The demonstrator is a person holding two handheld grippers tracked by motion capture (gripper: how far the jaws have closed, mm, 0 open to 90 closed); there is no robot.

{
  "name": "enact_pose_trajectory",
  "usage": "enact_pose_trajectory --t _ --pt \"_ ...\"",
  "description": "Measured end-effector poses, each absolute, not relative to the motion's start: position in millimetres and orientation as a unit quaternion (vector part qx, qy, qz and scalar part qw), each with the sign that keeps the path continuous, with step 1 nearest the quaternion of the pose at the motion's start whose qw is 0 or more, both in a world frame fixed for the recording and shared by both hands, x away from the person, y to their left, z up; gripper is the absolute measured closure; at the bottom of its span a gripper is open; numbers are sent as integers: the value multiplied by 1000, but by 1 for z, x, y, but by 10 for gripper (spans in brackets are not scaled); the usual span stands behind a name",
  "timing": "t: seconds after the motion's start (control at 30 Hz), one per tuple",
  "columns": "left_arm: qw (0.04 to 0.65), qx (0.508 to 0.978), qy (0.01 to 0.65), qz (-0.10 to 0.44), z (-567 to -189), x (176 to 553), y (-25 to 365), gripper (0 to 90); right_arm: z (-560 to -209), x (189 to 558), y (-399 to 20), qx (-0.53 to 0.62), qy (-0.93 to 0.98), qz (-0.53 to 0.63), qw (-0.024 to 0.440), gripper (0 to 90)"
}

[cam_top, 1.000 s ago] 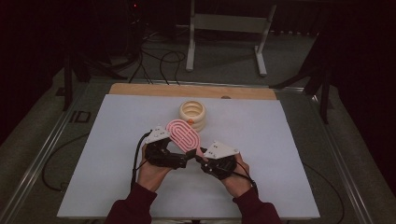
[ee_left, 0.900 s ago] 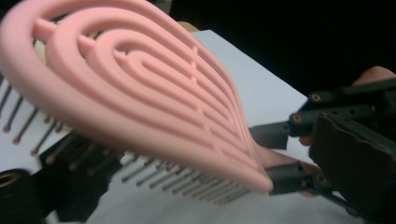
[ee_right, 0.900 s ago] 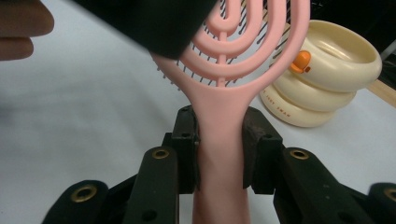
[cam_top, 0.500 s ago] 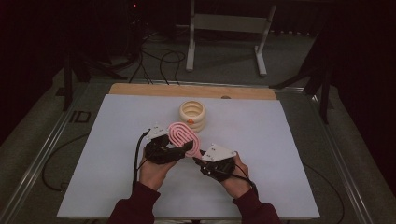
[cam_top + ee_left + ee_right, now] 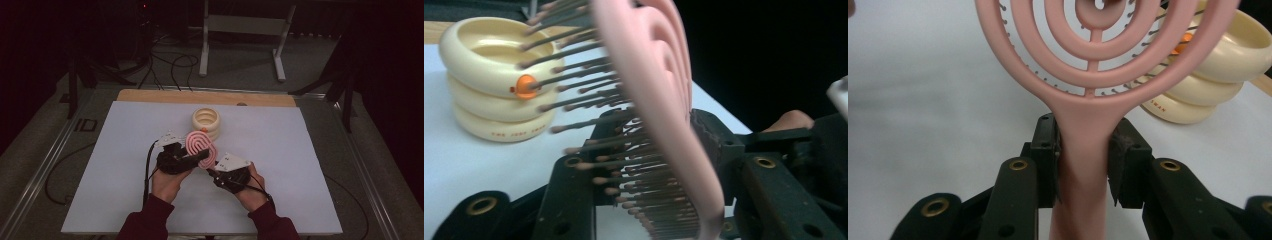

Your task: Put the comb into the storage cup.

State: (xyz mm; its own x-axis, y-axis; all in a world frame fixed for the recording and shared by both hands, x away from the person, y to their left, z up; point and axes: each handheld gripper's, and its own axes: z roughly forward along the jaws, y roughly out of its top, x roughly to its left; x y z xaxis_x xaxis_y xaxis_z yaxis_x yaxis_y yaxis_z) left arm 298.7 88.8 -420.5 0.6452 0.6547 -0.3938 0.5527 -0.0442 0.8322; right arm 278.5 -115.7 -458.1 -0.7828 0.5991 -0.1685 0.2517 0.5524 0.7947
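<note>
A pink hairbrush (image 5: pixel 199 145) with a ringed open head is held above the white table between both grippers. My right gripper (image 5: pixel 212 172) is shut on its handle (image 5: pixel 1083 165), whose sides the two pads pinch. My left gripper (image 5: pixel 196 156) has just been closing around the brush head (image 5: pixel 659 100). The head's back lies against one pad and the bristles (image 5: pixel 589 150) reach the other jaw. Just beyond the brush, a cream stack of three rings (image 5: pixel 206 122) stands on the table, also seen in the left gripper view (image 5: pixel 494 75) and the right gripper view (image 5: pixel 1218 75).
The white table top (image 5: pixel 310 150) spreads wide on both sides of the hands. A wooden strip (image 5: pixel 150 95) runs along its far edge. Beyond it, a metal stand (image 5: pixel 240 25) and cables (image 5: pixel 170 60) lie on the floor.
The left gripper's jaws have closed in on the brush head. The brush has tilted slightly. Both hands stay in place.
</note>
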Motion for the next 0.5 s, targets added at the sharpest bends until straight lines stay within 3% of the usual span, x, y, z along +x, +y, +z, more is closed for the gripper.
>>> enact_pose_trajectory --t 0.2,0.5 --pt "545 726 413 67 -418 297 85 634 -457 279 -116 248 851 410 216 646" --pt "550 725 409 70 -416 298 89 635 -455 281 -120 256 847 416 211 505"
